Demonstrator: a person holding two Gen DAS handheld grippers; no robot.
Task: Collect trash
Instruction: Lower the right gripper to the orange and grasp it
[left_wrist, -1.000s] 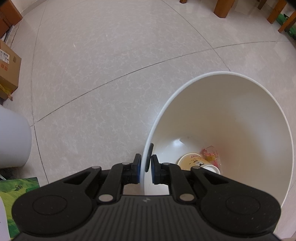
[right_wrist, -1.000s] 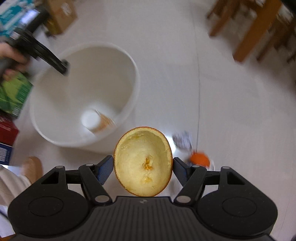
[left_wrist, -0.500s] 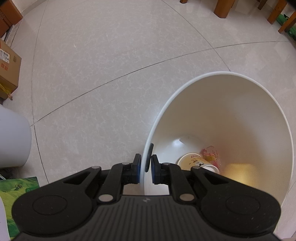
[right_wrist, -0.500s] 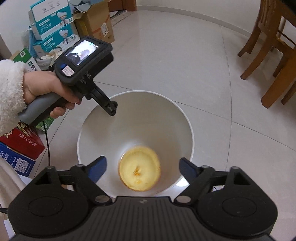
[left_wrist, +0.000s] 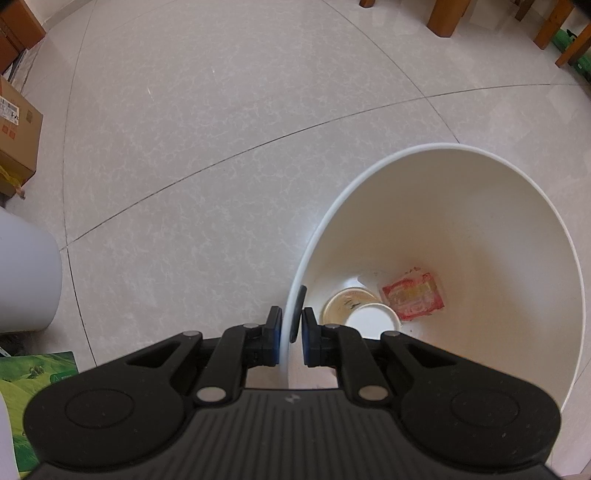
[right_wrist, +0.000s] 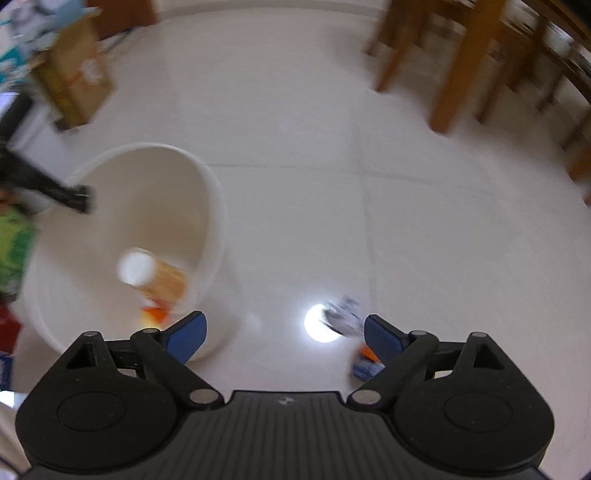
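The left claw (left_wrist: 291, 328) is clamped on the rim of the round white plastic bin (left_wrist: 480, 206), where a paper cup (left_wrist: 364, 312) and red wrapper (left_wrist: 413, 297) lie. The right claw (right_wrist: 283, 334), jaws opening and empty, hangs above the floor (right_wrist: 295, 221) near crumpled foil litter (right_wrist: 343, 312).

A cup (left_wrist: 360, 308) and wrapper (left_wrist: 412, 297) lie inside the bin (left_wrist: 517, 229).

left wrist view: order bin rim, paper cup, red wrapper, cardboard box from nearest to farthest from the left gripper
1. bin rim, clamped in the left gripper.
2. paper cup, in the bin, just right.
3. red wrapper, beyond the cup.
4. cardboard box, far left.
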